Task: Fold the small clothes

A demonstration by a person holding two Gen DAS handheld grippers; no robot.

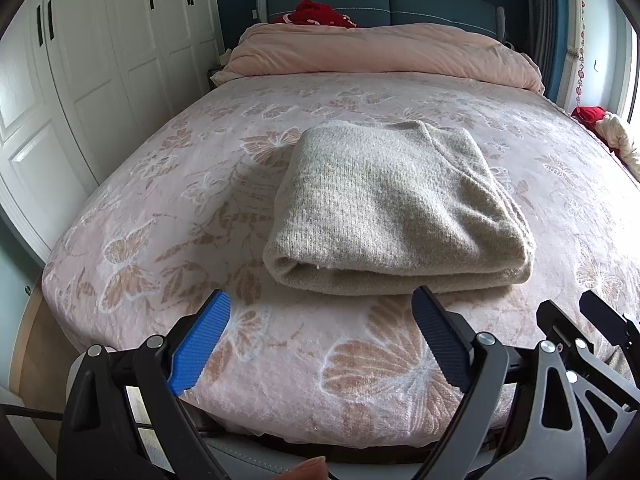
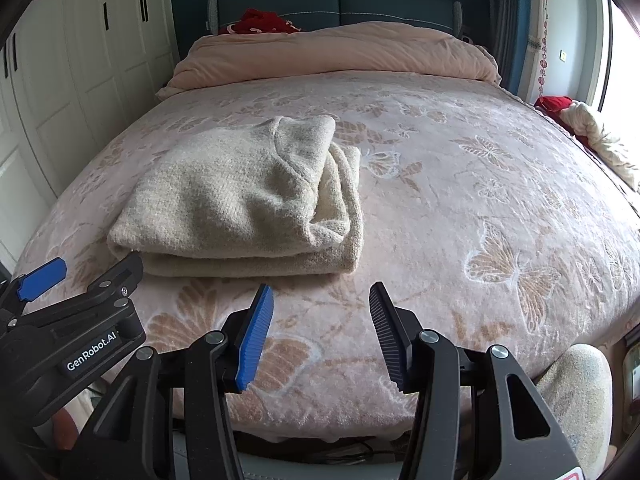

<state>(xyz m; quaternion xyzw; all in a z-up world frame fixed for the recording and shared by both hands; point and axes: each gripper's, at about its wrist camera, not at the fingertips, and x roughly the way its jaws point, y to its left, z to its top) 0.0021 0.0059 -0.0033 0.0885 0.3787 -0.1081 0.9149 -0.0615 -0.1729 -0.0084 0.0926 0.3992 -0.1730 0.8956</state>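
Both claws hang over the near edge of a bed, and neither one holds anything. Seen from its own camera, the left claw (image 1: 322, 312) has its two blue-padded fingers spread wide, with only the bedcover showing in the gap. From the other camera, the right claw (image 2: 322, 304) is also parted, less widely, and its pads touch nothing.

A folded sweater (image 1: 394, 208), cream-beige and knitted, lies flat on the bed as a thick, tidy rectangle. From the left camera it sits at about 12 o'clock, just beyond the fingertips and a little to the right of centre. From the right camera it lies at about 10 o'clock, with its rolled fold edge facing the viewer and its stacked layers showing on the right side. Neither claw touches it.

A pink bedcover (image 1: 168, 208) printed with butterflies and leaves is under the sweater. At 12 o'clock, at the far end of the bed, a peach duvet (image 1: 384, 50) is bunched up against a blue headboard (image 1: 384, 0), and some red fabric (image 1: 316, 14) sits just behind it. White wardrobe doors (image 1: 100, 60) run along the 9 o'clock side. At 3 o'clock, by a bright window, a heap of red and cream cloth (image 2: 588, 128) lies beside the bed.
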